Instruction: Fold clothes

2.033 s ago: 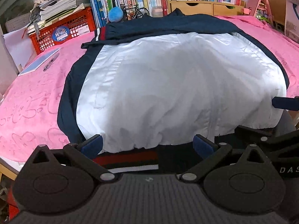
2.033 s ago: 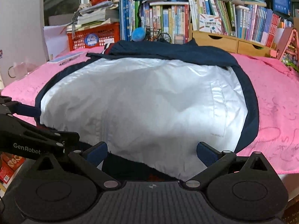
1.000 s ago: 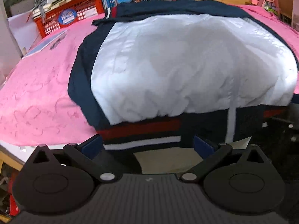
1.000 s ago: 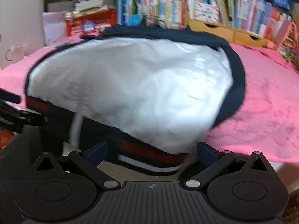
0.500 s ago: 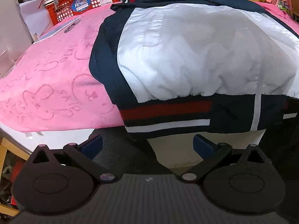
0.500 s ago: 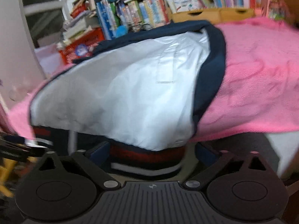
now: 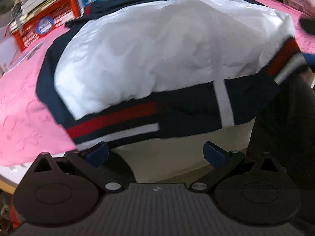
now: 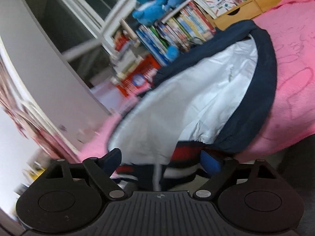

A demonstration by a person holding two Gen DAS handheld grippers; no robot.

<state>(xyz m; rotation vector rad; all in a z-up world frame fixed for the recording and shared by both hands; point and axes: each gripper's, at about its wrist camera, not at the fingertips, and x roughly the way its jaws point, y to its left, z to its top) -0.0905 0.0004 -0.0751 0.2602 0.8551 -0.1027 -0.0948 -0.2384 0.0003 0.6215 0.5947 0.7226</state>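
Observation:
A jacket (image 7: 167, 49) lies inside out on the pink blanket, white lining up, with navy edges. Its striped red, white and navy hem (image 7: 118, 122) hangs over the table's front edge. My left gripper (image 7: 155, 153) is open just below the hem, and its left fingertip (image 7: 96, 153) is close under the hem's left end. My right gripper (image 8: 161, 161) is rolled sideways at the hem's right corner (image 8: 183, 155), its jaws opening with the hem between them. It also shows at the right edge of the left wrist view, the right gripper (image 7: 308, 42) straddling that corner.
The pink blanket (image 7: 23, 108) covers the table. At the back stand a red basket (image 7: 49, 25) with stacked papers, a row of books (image 8: 177, 29), wooden drawers (image 8: 246, 9) and blue plush toys (image 8: 155, 2). A dark shape (image 7: 285, 137) fills the space right of the hem.
The striped hem has come out from under the lining and now hangs over the front edge. The right wrist view has rolled sideways and moved to the hem's right corner. The left gripper sank slightly.

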